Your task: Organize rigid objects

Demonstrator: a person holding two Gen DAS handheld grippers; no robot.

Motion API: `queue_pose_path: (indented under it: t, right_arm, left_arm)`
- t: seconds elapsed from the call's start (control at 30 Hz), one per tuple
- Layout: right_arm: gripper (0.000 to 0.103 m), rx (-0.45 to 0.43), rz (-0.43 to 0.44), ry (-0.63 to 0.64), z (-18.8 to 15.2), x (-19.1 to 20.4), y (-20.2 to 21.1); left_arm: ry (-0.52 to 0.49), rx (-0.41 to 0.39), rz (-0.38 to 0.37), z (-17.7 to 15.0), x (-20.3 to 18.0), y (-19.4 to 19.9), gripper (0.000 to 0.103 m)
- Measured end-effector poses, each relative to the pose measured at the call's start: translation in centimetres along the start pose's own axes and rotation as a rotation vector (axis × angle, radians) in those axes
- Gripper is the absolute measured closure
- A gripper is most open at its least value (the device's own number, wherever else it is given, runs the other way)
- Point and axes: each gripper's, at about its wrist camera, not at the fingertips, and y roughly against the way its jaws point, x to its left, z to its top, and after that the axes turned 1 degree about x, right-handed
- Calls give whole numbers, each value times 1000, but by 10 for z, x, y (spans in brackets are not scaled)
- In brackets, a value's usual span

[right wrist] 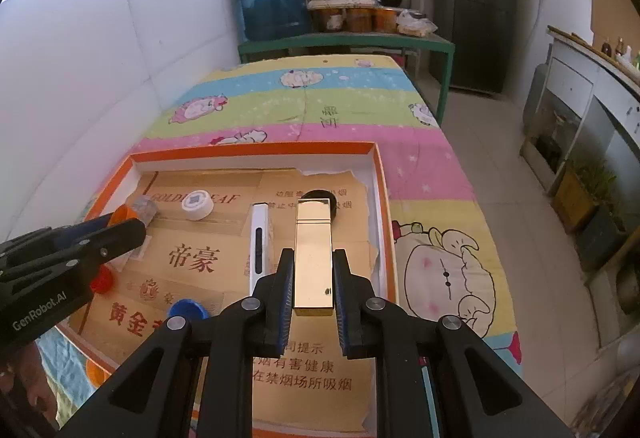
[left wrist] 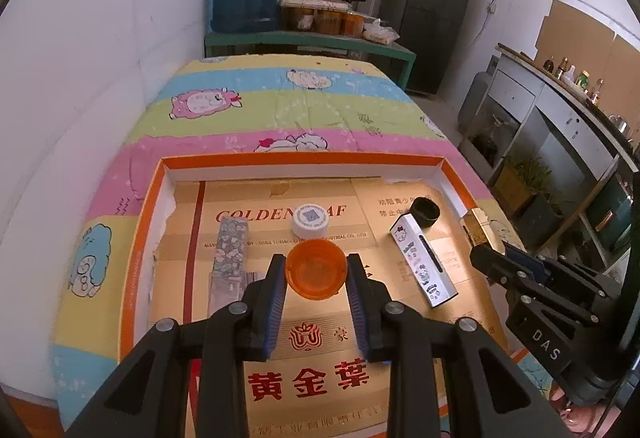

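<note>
The orange cap [left wrist: 316,269] sits pinched between the blue-padded fingers of the left gripper [left wrist: 316,278], above the gold cardboard lining the orange-rimmed tray [left wrist: 300,159]. The right gripper [right wrist: 313,290] clamps a long gold box [right wrist: 313,258] — it points away along the fingers, over the tray's right side. Around them in the tray lie a white cap [left wrist: 310,221], a floral box [left wrist: 230,246], a white cartoon-printed box [left wrist: 424,262] and a black cap [left wrist: 425,211] — all on a striped cartoon bedsheet [left wrist: 280,110].
</note>
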Motion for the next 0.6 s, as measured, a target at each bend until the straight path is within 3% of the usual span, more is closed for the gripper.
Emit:
queue_pose_path:
  t: [0.6]
  right_arm:
    - [85,24,19,2,-3,-3,-17]
  left_arm:
    - [3,45,3,-2,0,-24,73]
